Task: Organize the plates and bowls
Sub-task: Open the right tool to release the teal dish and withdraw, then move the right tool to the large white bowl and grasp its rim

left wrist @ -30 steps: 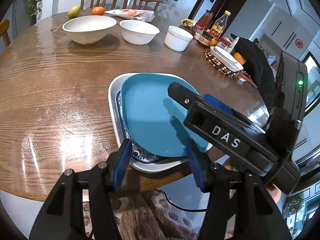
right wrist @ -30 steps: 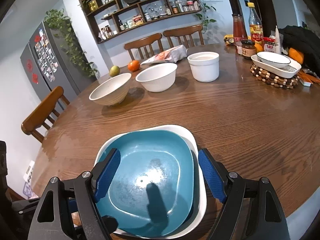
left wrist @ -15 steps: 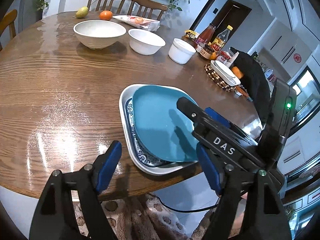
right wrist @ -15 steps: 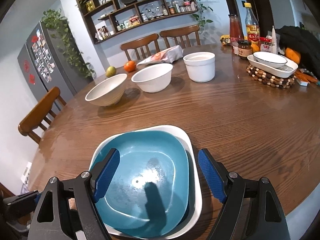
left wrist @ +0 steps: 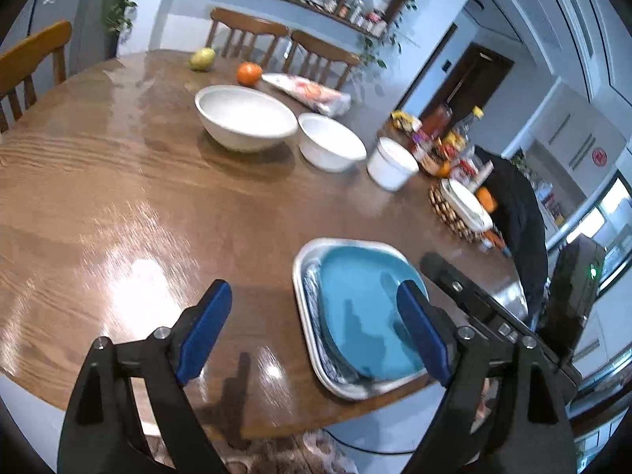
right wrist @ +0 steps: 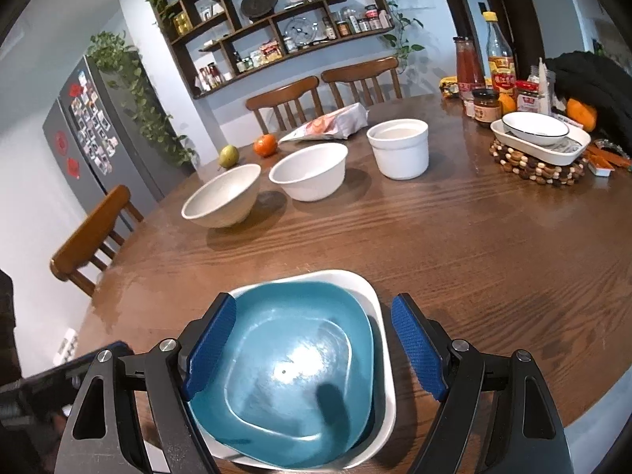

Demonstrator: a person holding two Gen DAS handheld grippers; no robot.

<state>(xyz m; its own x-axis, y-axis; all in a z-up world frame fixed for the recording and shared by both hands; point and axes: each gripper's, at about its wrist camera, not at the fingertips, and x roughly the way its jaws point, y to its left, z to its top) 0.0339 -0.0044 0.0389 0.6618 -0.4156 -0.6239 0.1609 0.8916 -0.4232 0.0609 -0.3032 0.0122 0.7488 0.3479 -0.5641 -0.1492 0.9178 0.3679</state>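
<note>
Hovering my left gripper (left wrist: 312,331), jaws just opening and empty, beside the teal plate (right wrist: 292,367) stacked in the white dish (right wrist: 383,335); right gripper (right wrist: 312,349) spread above it.

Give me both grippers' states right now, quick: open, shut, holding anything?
Left gripper: open, jaws just been opening, nothing between them.
Right gripper: open, empty, poised over the blue plate.
</note>
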